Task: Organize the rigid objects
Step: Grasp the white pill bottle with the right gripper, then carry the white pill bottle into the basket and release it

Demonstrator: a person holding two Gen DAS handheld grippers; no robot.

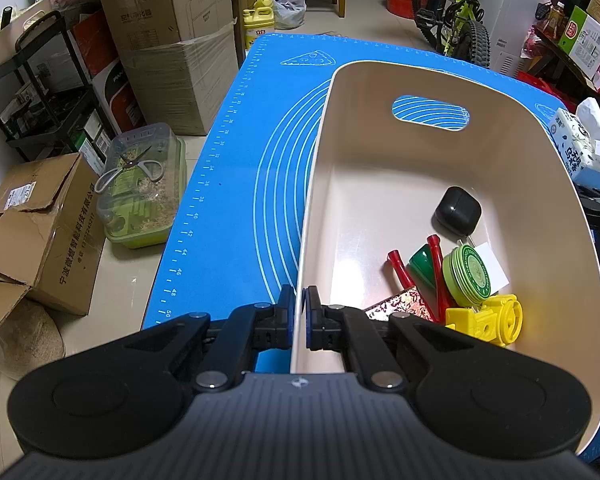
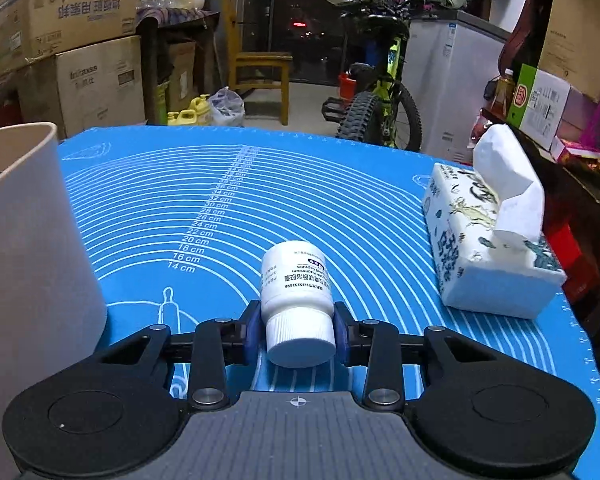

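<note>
A cream plastic bin (image 1: 380, 184) stands on the blue mat (image 1: 228, 184). My left gripper (image 1: 300, 312) is shut on the bin's near left wall. Inside lie a black case (image 1: 458, 210), red pegs (image 1: 400, 270), a green cone (image 1: 422, 266), a green round tin (image 1: 470, 276), a yellow toy (image 1: 492, 318) and a white card (image 1: 490, 266). In the right wrist view my right gripper (image 2: 296, 328) is shut on a white pill bottle (image 2: 296, 296), cap toward the camera, low over the mat (image 2: 300, 184). The bin's outer wall (image 2: 28, 240) shows at the left.
A tissue pack (image 2: 488, 240) lies on the mat's right side and also shows in the left wrist view (image 1: 580, 148). Cardboard boxes (image 1: 40, 232) and a clear container with scissors (image 1: 140, 188) sit on the floor to the left. A bicycle (image 2: 380, 112) stands beyond the table.
</note>
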